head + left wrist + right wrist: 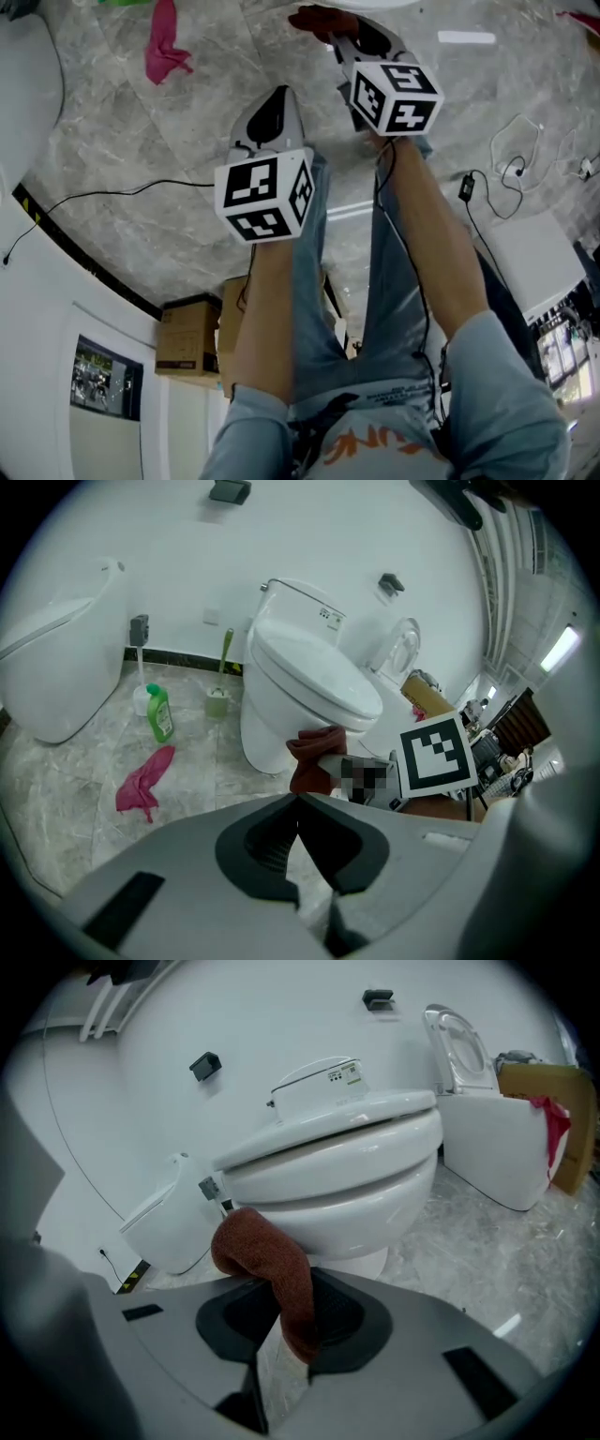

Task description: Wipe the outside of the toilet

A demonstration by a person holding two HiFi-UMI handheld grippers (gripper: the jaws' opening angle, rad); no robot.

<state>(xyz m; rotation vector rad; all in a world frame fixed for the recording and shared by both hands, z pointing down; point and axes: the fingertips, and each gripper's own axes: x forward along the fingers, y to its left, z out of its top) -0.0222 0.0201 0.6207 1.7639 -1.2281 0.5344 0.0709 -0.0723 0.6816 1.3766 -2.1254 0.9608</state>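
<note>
Holding a rust-brown cloth clenched between its jaws, the right gripper faces the toilet, which stands at the wall edge of the floor. Bowl front lies straight ahead of the jaws, just beyond the cloth; contact cannot be confirmed. Bowl's long axis runs toward the gripper, its rim curving away on both sides. Left gripper is closed on nothing and set further back. Judgement: right hand is nearer; a short forward advance should bring cloth onto porcelain.
</note>
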